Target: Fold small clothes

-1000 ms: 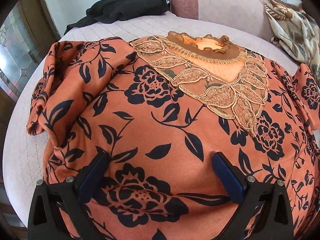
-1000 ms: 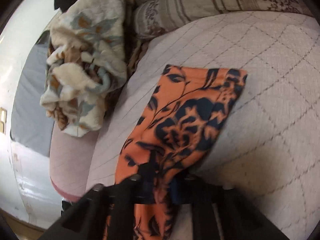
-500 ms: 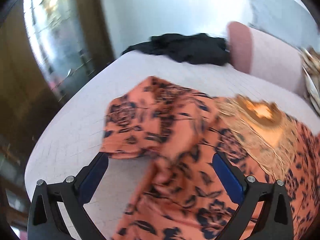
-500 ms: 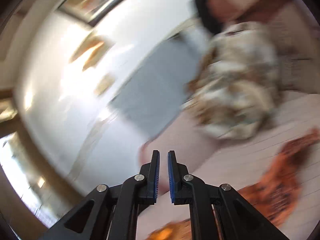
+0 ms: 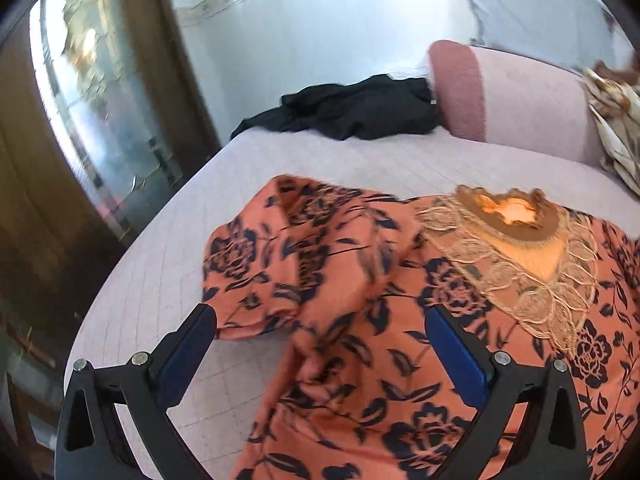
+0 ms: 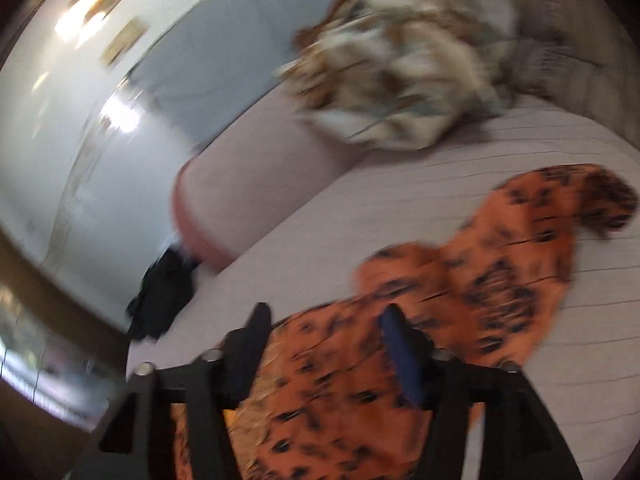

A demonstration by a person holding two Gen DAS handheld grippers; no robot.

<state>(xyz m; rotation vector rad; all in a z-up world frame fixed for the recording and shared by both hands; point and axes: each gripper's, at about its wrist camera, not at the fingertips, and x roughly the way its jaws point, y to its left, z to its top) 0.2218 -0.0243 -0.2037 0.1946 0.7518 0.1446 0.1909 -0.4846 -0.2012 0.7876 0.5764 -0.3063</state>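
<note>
Orange floral top (image 5: pixel 400 320) lies face up on the quilted bed (image 5: pixel 168 280), lace neckline (image 5: pixel 516 232) at about 1 o'clock in the left wrist view. Its sleeve (image 5: pixel 280 256) is bunched and turned in over the body at 10 o'clock. The other sleeve (image 6: pixel 532 248) lies out flat toward 2 o'clock in the right wrist view.

Left gripper (image 5: pixel 320 328): jaws spread wide, nothing between them, poised above the bunched sleeve and the side seam. Right gripper (image 6: pixel 324 340): jaws apart, over the orange cloth; we see no pinch.

Step in hand, as we judge it: getting the sleeves in before folding the body. To do it well we would take the bunched sleeve at its cuff edge, not mid-fabric, draw it flat, then lay it straight across the chest below the lace. Pinch one layer only. Match the right sleeve to it, so both side edges run parallel.

Hard to make out:
- Right wrist view is heavily blurred; whether the cloth touches the right gripper is unclear.
- Hem is cut off at 6 o'clock in both views.
- The top's right edge runs out of the left wrist view at 3 o'clock.
- Black garment (image 5: pixel 344 112) at 12 o'clock and patterned cloth (image 6: pixel 404 68) near the bolster (image 5: pixel 516 100): shapes unreadable.
</note>
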